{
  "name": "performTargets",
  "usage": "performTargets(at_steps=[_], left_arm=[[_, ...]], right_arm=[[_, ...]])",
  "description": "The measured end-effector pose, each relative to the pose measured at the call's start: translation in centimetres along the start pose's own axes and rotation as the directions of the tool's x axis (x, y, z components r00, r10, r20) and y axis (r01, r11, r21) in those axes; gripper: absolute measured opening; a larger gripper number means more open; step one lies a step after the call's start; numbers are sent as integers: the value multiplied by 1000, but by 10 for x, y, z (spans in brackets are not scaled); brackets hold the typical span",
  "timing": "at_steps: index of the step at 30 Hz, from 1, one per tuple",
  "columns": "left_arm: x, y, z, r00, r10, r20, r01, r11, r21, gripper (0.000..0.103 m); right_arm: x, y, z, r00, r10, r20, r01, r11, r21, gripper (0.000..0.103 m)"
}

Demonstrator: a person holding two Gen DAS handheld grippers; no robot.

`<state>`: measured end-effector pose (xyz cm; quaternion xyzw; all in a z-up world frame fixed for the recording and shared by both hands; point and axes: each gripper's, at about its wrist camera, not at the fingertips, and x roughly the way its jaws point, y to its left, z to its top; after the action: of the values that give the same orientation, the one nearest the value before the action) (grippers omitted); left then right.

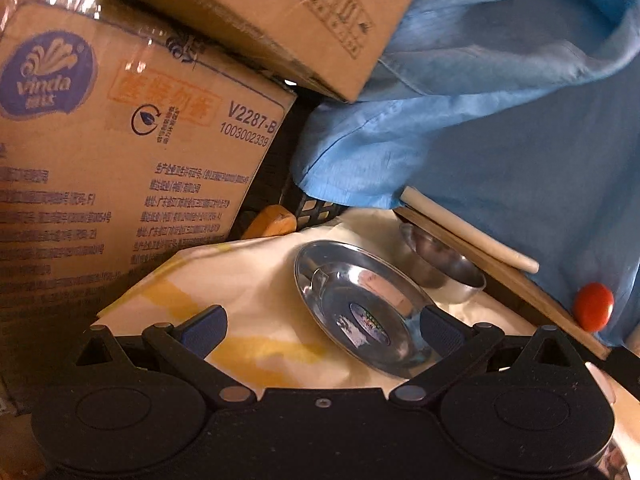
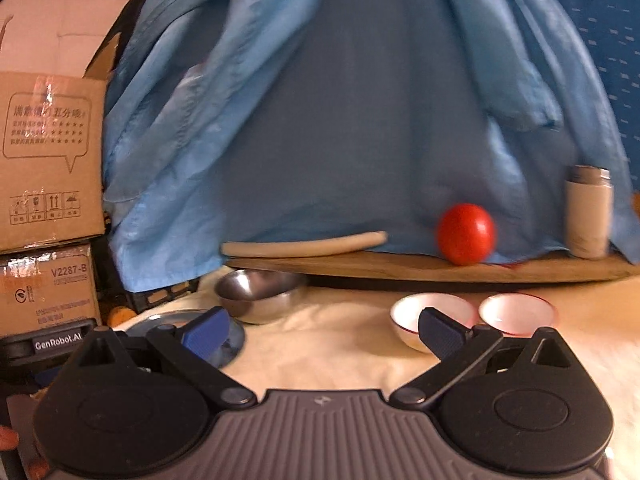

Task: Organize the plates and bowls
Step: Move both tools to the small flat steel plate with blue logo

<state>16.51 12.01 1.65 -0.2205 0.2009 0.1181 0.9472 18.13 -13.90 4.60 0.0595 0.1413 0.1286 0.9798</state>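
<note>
The oval steel plate (image 1: 360, 308) is seen flat on the cream cloth (image 1: 256, 280), its long axis running away toward the steel bowl (image 1: 444, 264). 2 white bowls (image 2: 432, 316) are set side by side. Left gripper (image 1: 322, 330) and right gripper (image 2: 324, 330) are held wide, empty.

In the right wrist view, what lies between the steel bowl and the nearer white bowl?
Nothing: only bare cream cloth separates the steel bowl from the nearer white bowl, as the right wrist view shows.
</note>
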Motion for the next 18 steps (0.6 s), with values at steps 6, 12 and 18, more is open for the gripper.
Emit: performTargets(at_steps=[6, 12, 18], left_arm=[[9, 9, 7, 998, -67, -8, 66, 993, -95, 102], [15, 11, 10, 996, -91, 0, 90, 988, -123, 102], [16, 14, 10, 992, -122, 20, 123, 983, -134, 99]], right_arm=[[41, 27, 5, 997, 38, -68, -37, 999, 7, 103], [69, 47, -4, 992, 45, -120, -47, 999, -8, 103], [81, 51, -10, 987, 57, -150, -59, 998, -10, 103]])
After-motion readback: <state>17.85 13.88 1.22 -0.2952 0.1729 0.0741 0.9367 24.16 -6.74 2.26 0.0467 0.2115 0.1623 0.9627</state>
